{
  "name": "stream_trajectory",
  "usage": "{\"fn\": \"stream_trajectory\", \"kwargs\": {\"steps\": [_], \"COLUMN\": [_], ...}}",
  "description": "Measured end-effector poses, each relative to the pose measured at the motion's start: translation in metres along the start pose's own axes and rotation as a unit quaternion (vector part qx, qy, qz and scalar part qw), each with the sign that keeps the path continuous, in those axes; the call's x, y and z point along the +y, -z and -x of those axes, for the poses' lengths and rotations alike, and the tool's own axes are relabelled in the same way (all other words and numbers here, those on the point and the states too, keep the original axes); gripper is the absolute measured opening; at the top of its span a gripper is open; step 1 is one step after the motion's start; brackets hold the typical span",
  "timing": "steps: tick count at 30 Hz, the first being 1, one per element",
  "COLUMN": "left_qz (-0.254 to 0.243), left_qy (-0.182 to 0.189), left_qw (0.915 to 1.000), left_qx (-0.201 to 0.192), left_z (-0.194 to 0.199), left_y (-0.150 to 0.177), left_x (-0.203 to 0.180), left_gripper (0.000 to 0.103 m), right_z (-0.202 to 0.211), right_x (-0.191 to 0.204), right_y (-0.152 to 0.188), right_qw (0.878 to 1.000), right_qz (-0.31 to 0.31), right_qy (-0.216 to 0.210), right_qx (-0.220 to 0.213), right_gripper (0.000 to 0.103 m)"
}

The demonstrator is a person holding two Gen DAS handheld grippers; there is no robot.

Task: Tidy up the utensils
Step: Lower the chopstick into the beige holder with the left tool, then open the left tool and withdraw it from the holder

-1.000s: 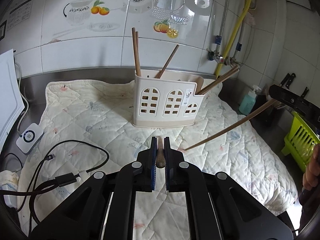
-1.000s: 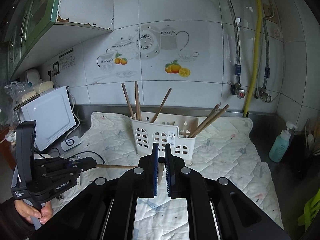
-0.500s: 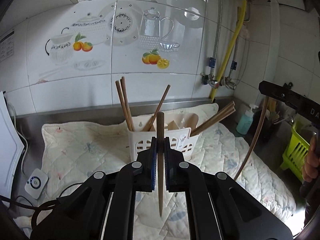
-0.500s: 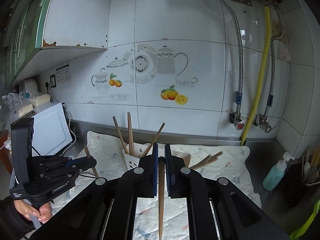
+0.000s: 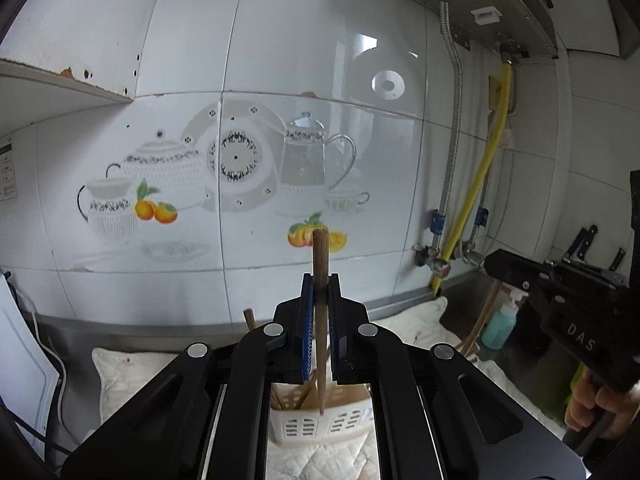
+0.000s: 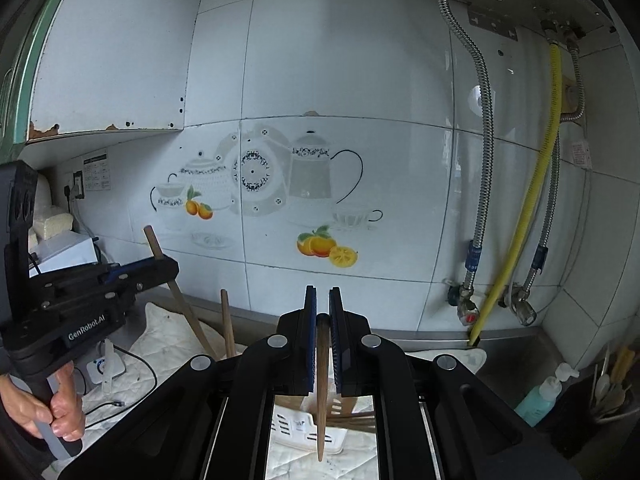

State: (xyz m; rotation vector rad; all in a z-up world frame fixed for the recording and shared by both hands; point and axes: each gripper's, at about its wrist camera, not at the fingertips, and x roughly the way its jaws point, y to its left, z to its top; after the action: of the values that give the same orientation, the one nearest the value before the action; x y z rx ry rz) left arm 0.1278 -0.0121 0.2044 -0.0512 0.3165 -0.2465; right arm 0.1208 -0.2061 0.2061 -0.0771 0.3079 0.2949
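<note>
My left gripper (image 5: 320, 280) is shut on a wooden chopstick (image 5: 321, 320) held upright, tip down, above the white slotted utensil holder (image 5: 316, 426). My right gripper (image 6: 322, 296) is shut on another wooden chopstick (image 6: 321, 392), also upright with its tip just above the holder (image 6: 308, 428). Several chopsticks (image 6: 228, 326) stand in the holder. The left gripper (image 6: 170, 270) with its chopstick (image 6: 154, 242) shows at left in the right wrist view; the right gripper (image 5: 500, 266) shows at right in the left wrist view.
A quilted white cloth (image 6: 168, 344) covers the steel counter. A teal soap bottle (image 6: 544, 392) stands at the right. Pipes and a yellow hose (image 6: 528, 200) run down the tiled wall. A white appliance (image 6: 64, 252) and cables (image 6: 136, 372) are at the left.
Both grippers have risen and tilted up, so the holder dropped low in both views. Each chopstick now hangs closer over the holder.
</note>
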Motion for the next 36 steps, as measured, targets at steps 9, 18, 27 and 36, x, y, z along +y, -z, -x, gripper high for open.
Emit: {"fn": "stream_trajectory", "kwargs": {"steps": [9, 18, 27, 36], "left_qz": [0.006, -0.01, -0.004, -0.009], "left_qy": [-0.019, -0.031, -0.028, -0.026], "left_qw": [0.9997, 0.9994, 0.9983, 0.9974], "left_qx": [-0.01, -0.001, 0.051, 0.067], "left_z": [-0.033, -0.049, -0.074, -0.071], "left_y": [-0.025, -0.018, 0.012, 0.03], "left_x": [0.009, 0.009, 0.017, 0.014], "left_gripper": [0.005, 0.005, 0.005, 0.006], "right_z": [-0.029, -0.04, -0.063, -0.064], "right_x": [-0.009, -0.008, -0.013, -0.01], "right_y": [-0.015, -0.02, 0.002, 0.022], "right_qw": [1.0, 1.0, 1.0, 0.999], "right_qz": [0.0, 0.004, -0.014, -0.017], "right_qy": [0.014, 0.015, 0.006, -0.004], "right_qx": [-0.008, -0.024, 0.009, 0.034], "right_gripper": [0.007, 0.007, 0.007, 0.008]}}
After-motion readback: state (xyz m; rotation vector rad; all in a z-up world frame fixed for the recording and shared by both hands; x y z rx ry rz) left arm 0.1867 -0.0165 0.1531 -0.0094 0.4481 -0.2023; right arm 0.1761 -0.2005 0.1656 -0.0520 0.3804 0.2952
